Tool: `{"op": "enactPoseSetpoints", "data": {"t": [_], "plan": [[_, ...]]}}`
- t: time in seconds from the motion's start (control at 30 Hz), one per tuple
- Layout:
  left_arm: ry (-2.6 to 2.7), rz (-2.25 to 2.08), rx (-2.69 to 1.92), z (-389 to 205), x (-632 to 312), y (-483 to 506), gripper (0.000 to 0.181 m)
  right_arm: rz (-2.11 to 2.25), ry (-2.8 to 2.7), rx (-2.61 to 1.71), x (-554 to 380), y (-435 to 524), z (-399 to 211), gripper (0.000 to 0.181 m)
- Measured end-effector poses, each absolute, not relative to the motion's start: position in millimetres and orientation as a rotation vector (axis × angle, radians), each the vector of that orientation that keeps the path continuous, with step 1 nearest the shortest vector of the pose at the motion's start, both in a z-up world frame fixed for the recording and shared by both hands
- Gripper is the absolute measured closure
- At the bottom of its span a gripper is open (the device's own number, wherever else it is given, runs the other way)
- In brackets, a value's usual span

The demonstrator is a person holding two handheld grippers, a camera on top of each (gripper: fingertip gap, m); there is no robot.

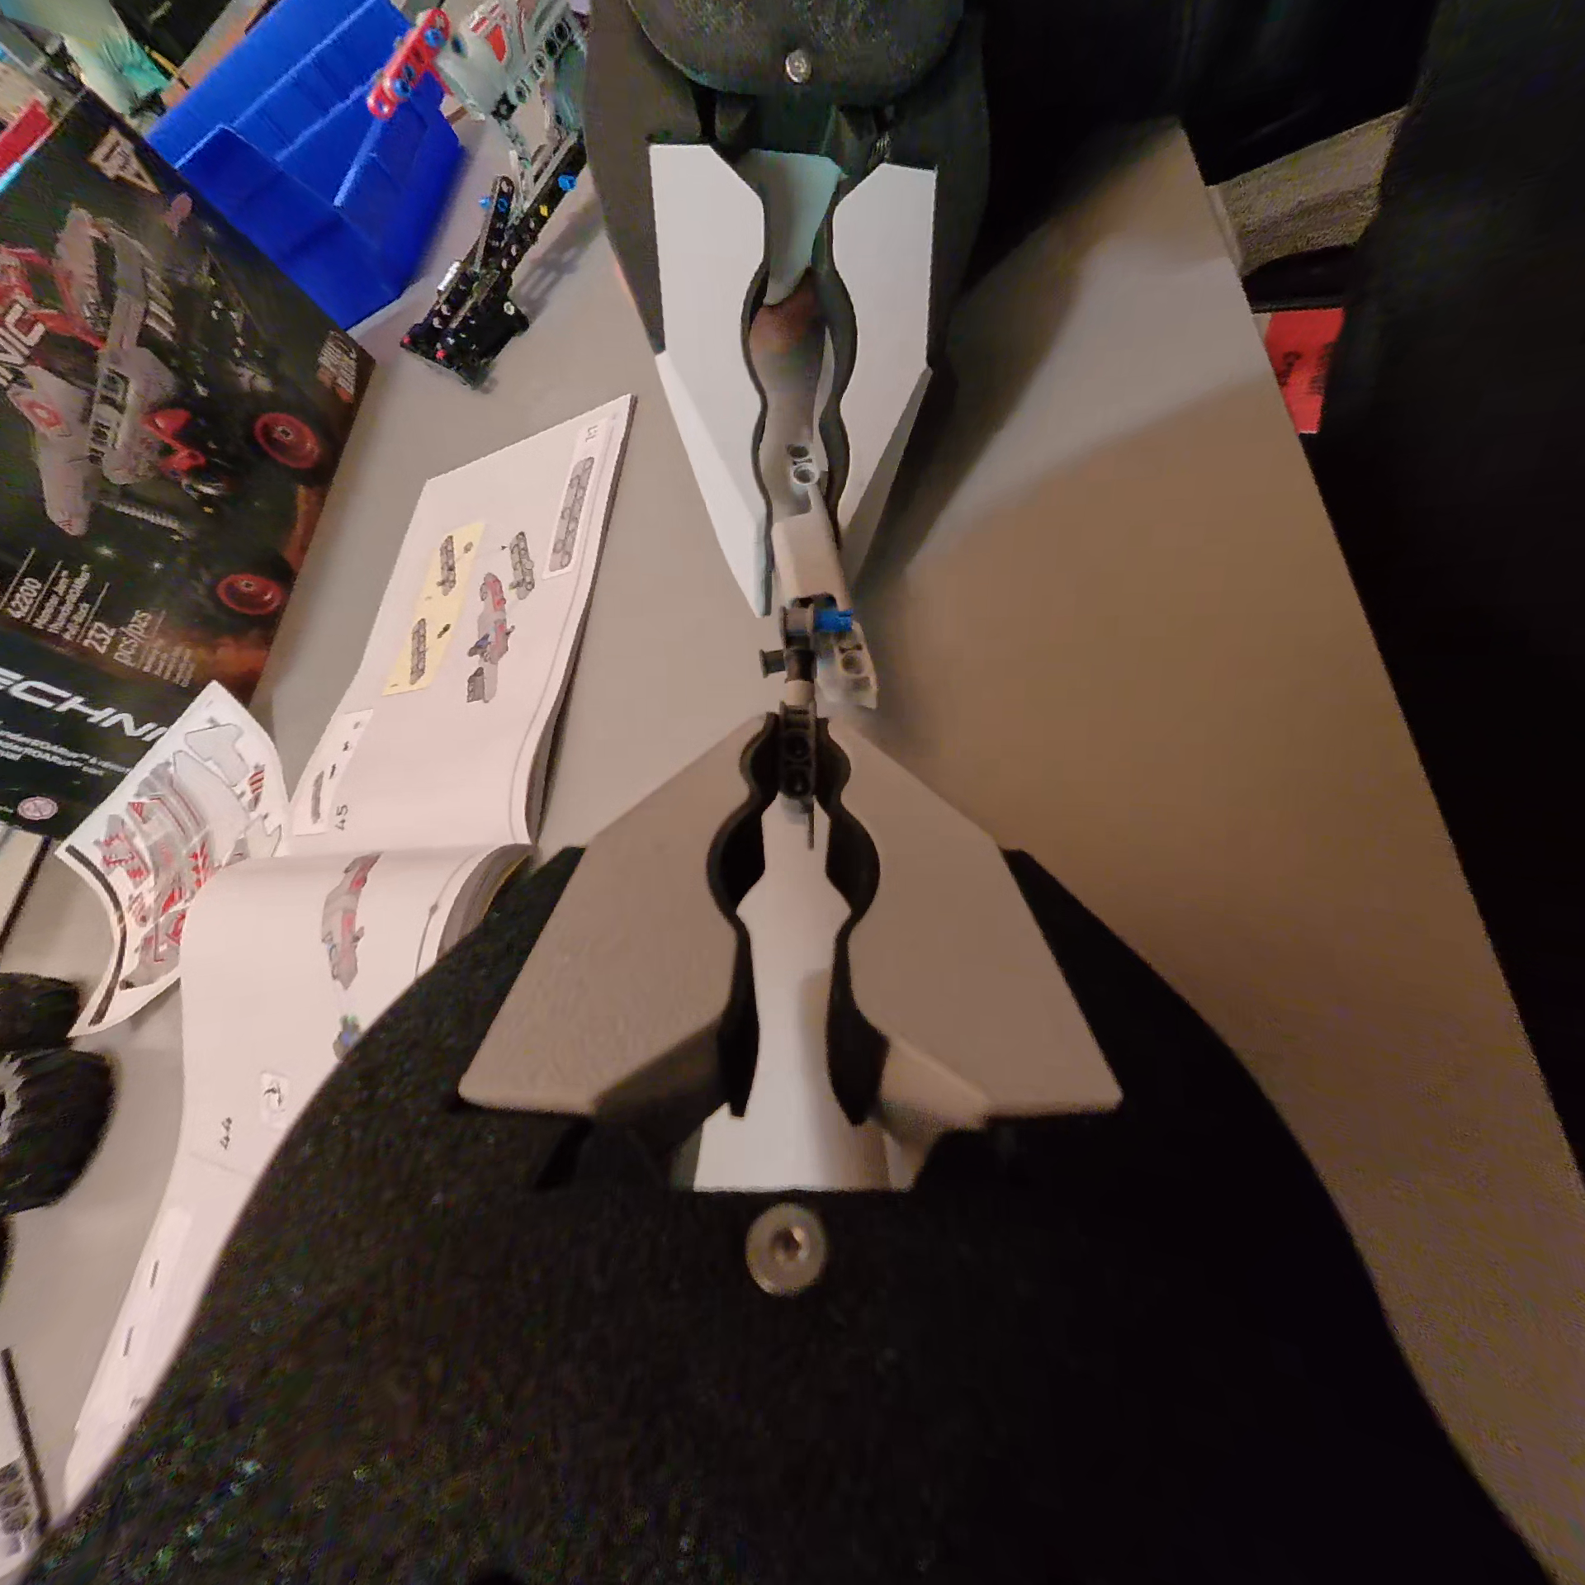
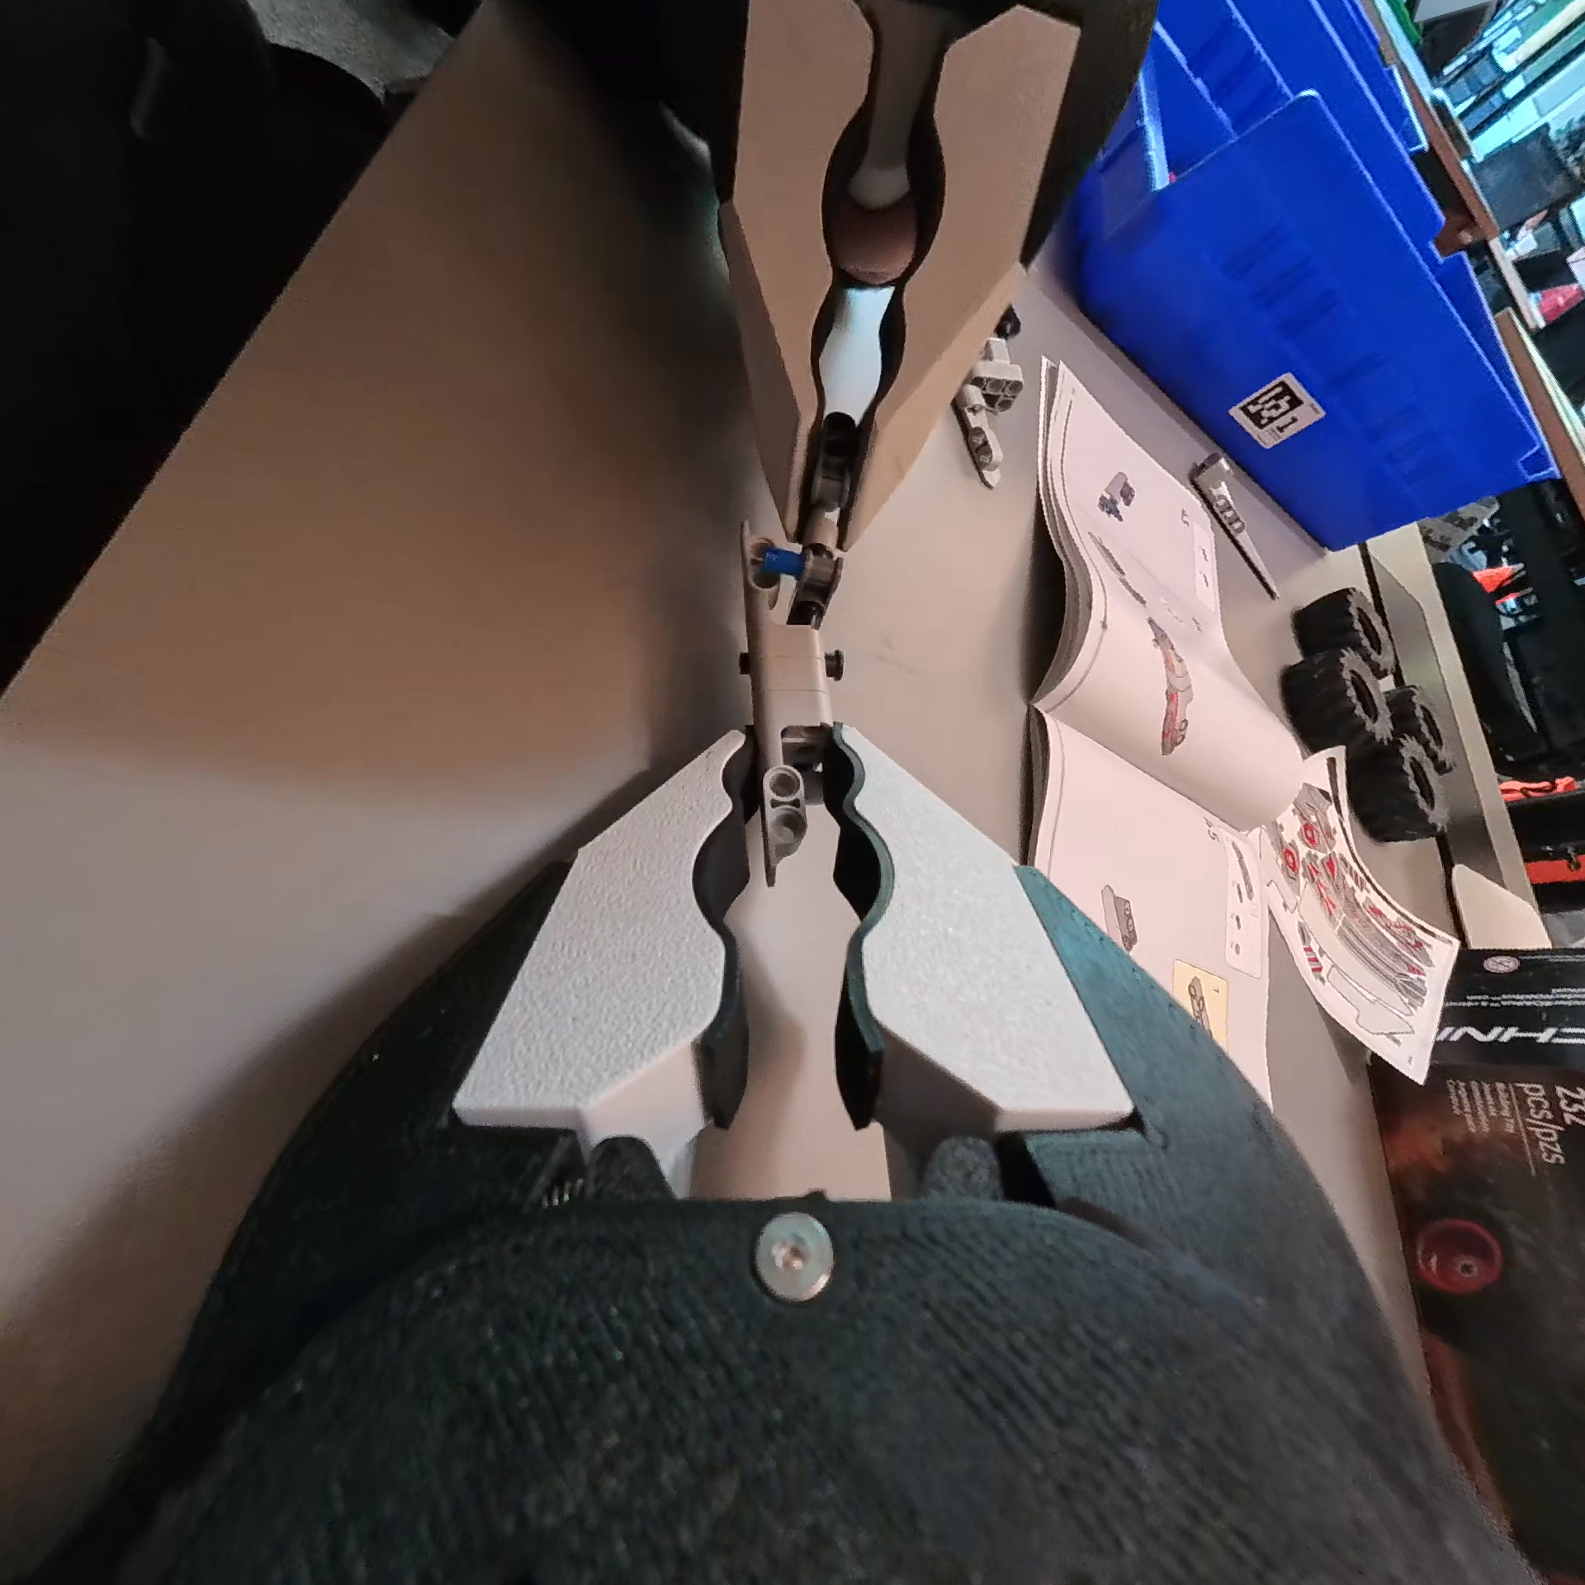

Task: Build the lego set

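Both grippers meet tip to tip above the grey table (image 1: 1072,600). My left gripper (image 1: 793,738) is shut on a small black connector (image 1: 796,759). It also shows at the top of the right wrist view (image 2: 823,515). My right gripper (image 2: 787,746) is shut on a light grey beam (image 2: 785,686) that carries a blue pin (image 2: 776,562) and black pins. In the left wrist view the right gripper (image 1: 802,549) comes in from the top with the grey beam (image 1: 810,540). The connector touches the beam's end by the blue pin (image 1: 830,619).
An open instruction booklet (image 1: 480,617), a sticker sheet (image 1: 171,823) and the set's box (image 1: 129,386) lie to the left. Blue bins (image 1: 309,171), a partly built model (image 1: 506,111) and a black sub-assembly (image 1: 480,283) stand behind. Black tyres (image 2: 1364,703) sit beside the booklet (image 2: 1158,686). There is about 4 cm between the tips of the two grippers. The black sub-assembly (image 1: 480,283) sits 30 cm or so from the ends of my right fingers.
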State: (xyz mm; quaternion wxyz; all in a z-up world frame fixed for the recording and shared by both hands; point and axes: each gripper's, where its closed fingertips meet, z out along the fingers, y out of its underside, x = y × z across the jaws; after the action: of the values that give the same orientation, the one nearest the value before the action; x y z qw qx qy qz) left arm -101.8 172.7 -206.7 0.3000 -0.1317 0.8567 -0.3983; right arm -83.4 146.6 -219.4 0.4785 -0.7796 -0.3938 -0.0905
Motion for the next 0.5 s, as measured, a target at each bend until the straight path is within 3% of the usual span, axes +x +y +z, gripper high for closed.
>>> {"op": "enactPoseSetpoints", "data": {"t": [0.5], "plan": [[2.21, -1.092, -0.507, -199, -94, 176, 0.177, -0.123, -0.832, -1.939, -75, 150, -210, 0.168]]}}
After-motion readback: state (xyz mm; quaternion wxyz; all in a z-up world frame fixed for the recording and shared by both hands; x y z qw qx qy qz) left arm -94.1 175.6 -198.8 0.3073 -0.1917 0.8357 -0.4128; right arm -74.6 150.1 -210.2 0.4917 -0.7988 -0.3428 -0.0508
